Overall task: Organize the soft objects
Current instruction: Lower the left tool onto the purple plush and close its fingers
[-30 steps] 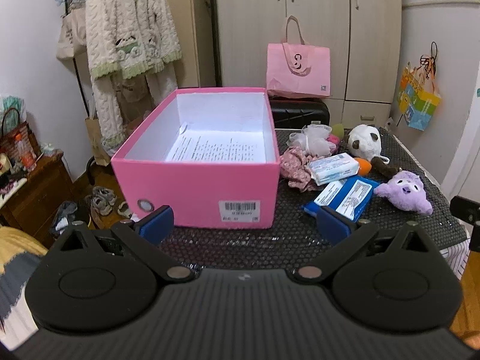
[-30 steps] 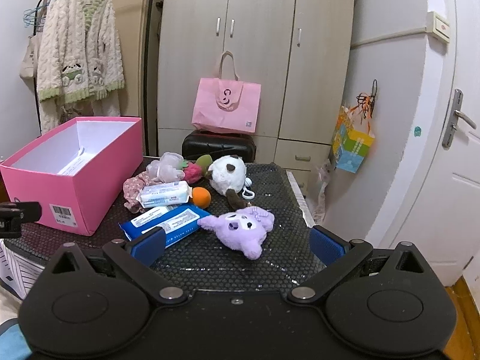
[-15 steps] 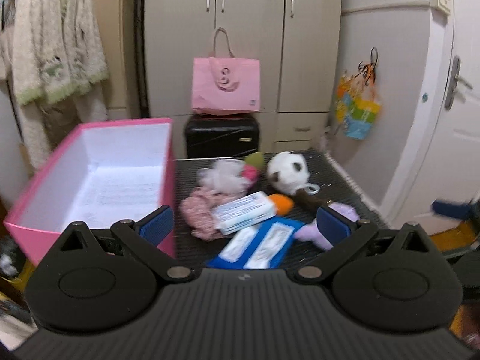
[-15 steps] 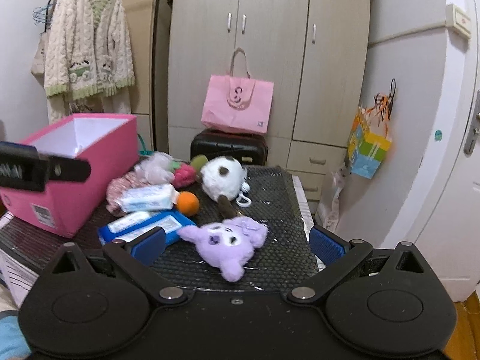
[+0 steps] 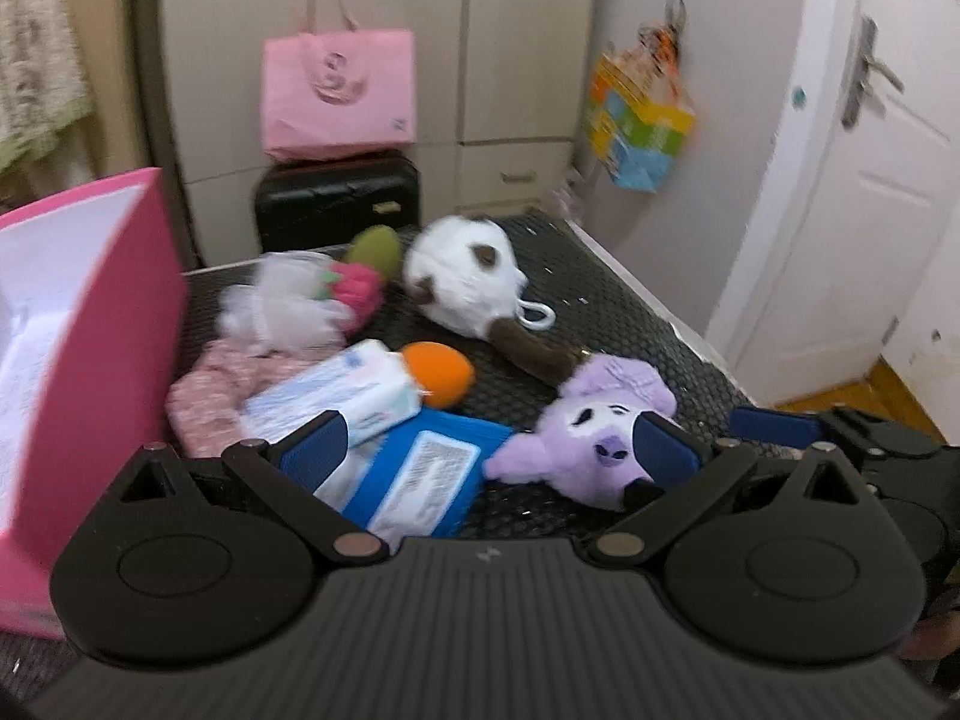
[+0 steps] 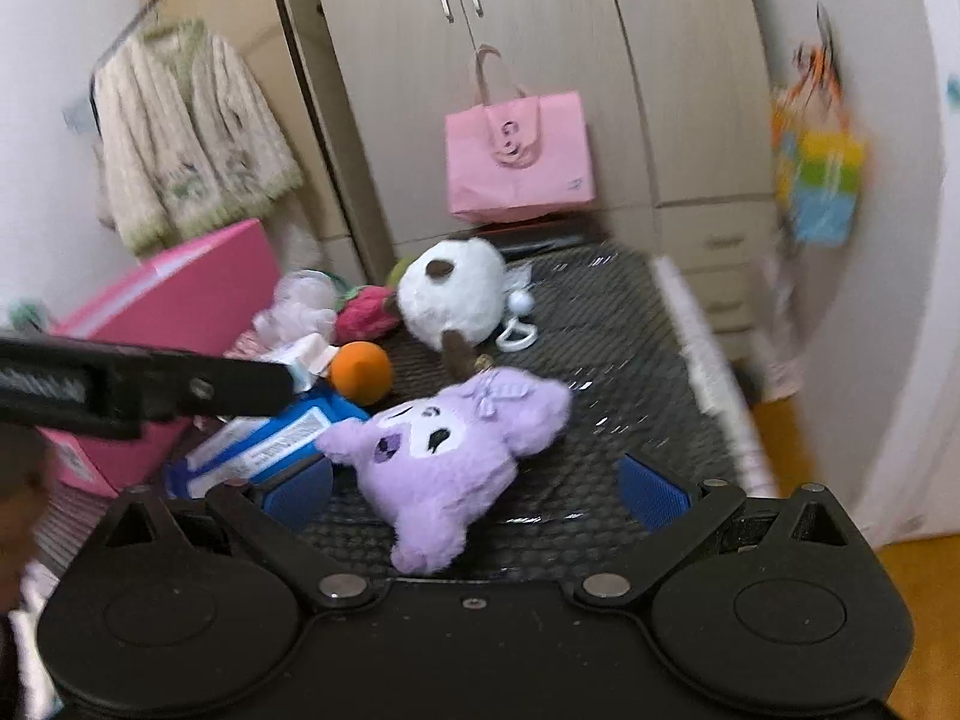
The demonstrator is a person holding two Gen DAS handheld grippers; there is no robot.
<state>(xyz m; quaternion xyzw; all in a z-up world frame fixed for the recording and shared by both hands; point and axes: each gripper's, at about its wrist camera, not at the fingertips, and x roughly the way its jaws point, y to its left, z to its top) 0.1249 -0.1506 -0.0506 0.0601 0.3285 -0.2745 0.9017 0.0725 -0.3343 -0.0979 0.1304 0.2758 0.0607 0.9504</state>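
A purple plush [image 6: 444,456] lies on the black mat, partly between the wide-apart fingers of my open right gripper [image 6: 477,489]. In the left wrist view the same purple plush [image 5: 591,438] sits by the right pad of my open left gripper [image 5: 489,450], which hovers over a blue wipes pack [image 5: 420,474]. Behind lie a white wipes pack [image 5: 342,396], an orange ball [image 5: 438,372], a white panda plush [image 5: 465,285], a pink strawberry plush [image 5: 357,291], a white mesh puff [image 5: 282,312] and pink cloth [image 5: 216,390]. The pink box [image 5: 90,348] stands open at left.
A black suitcase [image 5: 336,198] with a pink bag [image 5: 339,93] on it stands behind the table before the wardrobe. A colourful bag [image 5: 642,126] hangs on the right wall beside a white door [image 5: 840,240]. The mat's right edge [image 6: 696,336] drops to the floor.
Both grippers have swung and moved in toward the pile; the left turned right, away from the pink box. The purple plush now sits closer between the right fingers. Both stay open.
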